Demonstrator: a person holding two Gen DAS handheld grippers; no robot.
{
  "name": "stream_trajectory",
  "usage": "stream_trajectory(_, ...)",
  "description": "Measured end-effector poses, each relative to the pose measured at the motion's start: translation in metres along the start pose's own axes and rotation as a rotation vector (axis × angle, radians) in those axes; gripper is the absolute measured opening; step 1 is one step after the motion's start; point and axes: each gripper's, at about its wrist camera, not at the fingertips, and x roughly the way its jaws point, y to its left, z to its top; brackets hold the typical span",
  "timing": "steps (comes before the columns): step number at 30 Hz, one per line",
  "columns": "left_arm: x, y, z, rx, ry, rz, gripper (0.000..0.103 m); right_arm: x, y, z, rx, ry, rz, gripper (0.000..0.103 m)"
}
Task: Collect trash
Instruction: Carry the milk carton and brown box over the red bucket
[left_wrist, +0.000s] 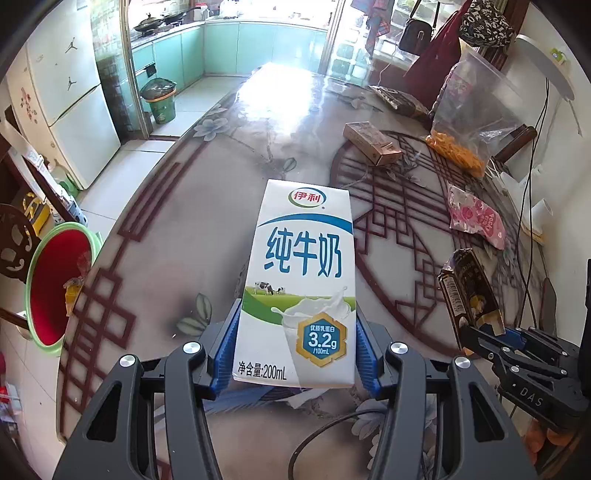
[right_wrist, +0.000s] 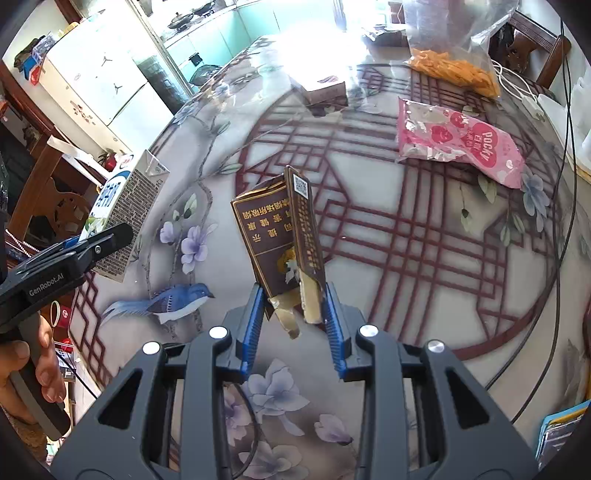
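Over the patterned table (left_wrist: 155, 236), the left tool (left_wrist: 295, 354) pinches a milk carton (left_wrist: 299, 280) by its lower sides, probably light and crushable. The right tool (right_wrist: 293, 317) grips a torn, flimsy cigarette pack (right_wrist: 280, 236) at its bottom edge.

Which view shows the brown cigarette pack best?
The right wrist view: the crushed brown cigarette pack sits centred, clamped between the right gripper's blue pads, its printing and QR code legible. The left wrist view shows it only small at the right edge, seen from the side.
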Motion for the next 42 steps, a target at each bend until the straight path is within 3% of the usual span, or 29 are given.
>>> stream_trajectory(22, -0.02, 0.047, -0.017, -0.059, -0.012, -0.028, 0.051, -0.01, 0.05, -0.007, -0.057, -0.019, -0.014, 0.031)
stream_trajectory(42, -0.044, 0.18, -0.027, -0.131, -0.026, 0.013, 0.051, 0.017, 0.174, -0.006, -0.135, -0.002, -0.028, 0.031)
